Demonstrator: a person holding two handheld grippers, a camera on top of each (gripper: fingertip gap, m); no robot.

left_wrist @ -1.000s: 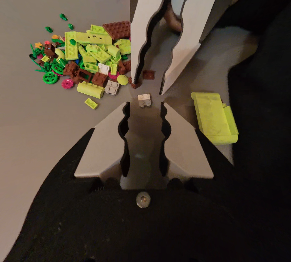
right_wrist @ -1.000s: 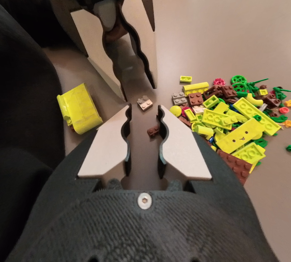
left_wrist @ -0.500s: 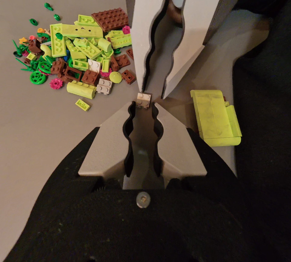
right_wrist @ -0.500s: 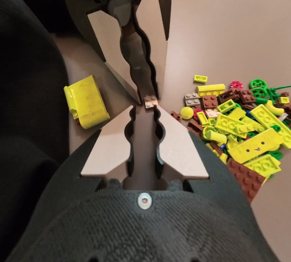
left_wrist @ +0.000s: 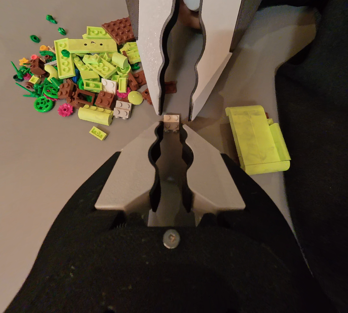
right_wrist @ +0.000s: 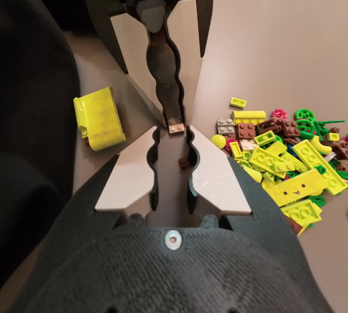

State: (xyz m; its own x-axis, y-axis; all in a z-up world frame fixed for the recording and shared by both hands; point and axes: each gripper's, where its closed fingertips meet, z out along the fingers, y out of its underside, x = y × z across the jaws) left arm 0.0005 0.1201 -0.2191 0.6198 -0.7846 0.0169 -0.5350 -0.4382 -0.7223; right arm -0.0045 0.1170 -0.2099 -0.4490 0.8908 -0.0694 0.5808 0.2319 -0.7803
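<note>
A small grey studded brick (left_wrist: 171, 118) sits between the tips of my left gripper (left_wrist: 171, 125), whose fingers are closed in against its sides. In the right wrist view the same brick (right_wrist: 176, 127) is pinched at the end of the left gripper (right_wrist: 174, 121), which reaches in from the top. My right gripper (right_wrist: 172, 128) faces it tip to tip and is open, with its fingertips either side of the brick's near end. In the left wrist view the right gripper (left_wrist: 175, 116) comes down from the top. I cannot tell whether the brick is off the table (left_wrist: 47, 163).
A pile of lime, brown, green and pink bricks (left_wrist: 90, 74) lies left of the grippers; it shows on the right in the right wrist view (right_wrist: 282, 153). A lime built block (left_wrist: 258, 140) (right_wrist: 98, 121) lies on the other side. A small brown piece (right_wrist: 183, 162) lies beside the right finger. Dark fabric (right_wrist: 28, 115) borders the table. My two grippers' fingertips are within a few centimetres of each other. The small brown piece (right_wrist: 183, 162) is about equally far from each gripper, around 4 cm. The left camera catches it too, in the left wrist view (left_wrist: 172, 89).
The left gripper moved forward and closed on the grey brick, which lay loose in front of it a second ago. The right gripper came closer, until the two sets of tips nearly meet.
</note>
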